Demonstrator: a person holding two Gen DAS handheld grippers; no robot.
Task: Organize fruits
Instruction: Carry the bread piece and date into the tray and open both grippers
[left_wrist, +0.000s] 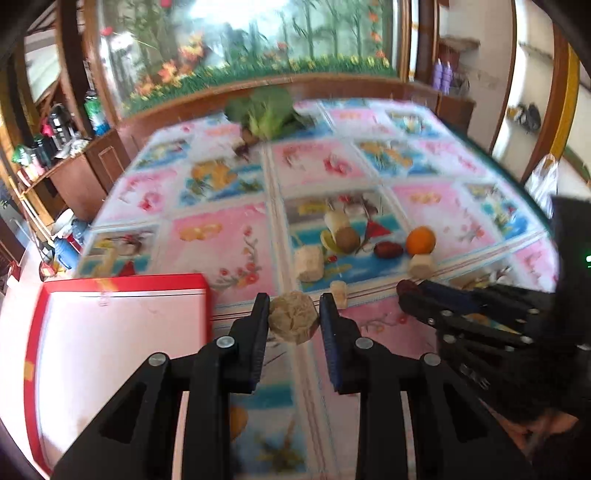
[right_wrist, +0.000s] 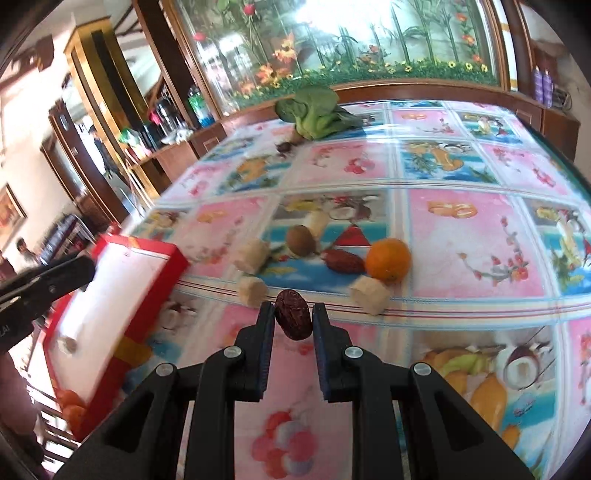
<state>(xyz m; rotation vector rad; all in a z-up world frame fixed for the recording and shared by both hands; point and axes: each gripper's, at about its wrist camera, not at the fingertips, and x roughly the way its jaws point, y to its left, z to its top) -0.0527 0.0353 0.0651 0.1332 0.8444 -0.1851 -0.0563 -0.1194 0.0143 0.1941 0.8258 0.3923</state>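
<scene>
My left gripper (left_wrist: 294, 314) is shut on a tan, wrinkled walnut-like ball (left_wrist: 293, 318), held above the flowered tablecloth just right of the red box (left_wrist: 125, 282). Over the table's near part, my right gripper (right_wrist: 293, 317) is shut on a dark red date (right_wrist: 293, 314). It also shows at the right of the left wrist view. Beyond both grippers lie an orange (right_wrist: 388, 258), a kiwi (right_wrist: 300, 240), a second date (right_wrist: 341, 260) and three pale banana pieces (right_wrist: 253, 254) (right_wrist: 252, 290) (right_wrist: 370, 293). The box's white inside (right_wrist: 110, 295) faces up at the left.
A leafy green vegetable (right_wrist: 314, 110) lies at the table's far edge, below a glass panel with painted flowers. Shelves with bottles (left_wrist: 55, 140) stand beyond the left side of the table. The table drops off along its right edge (left_wrist: 517, 173).
</scene>
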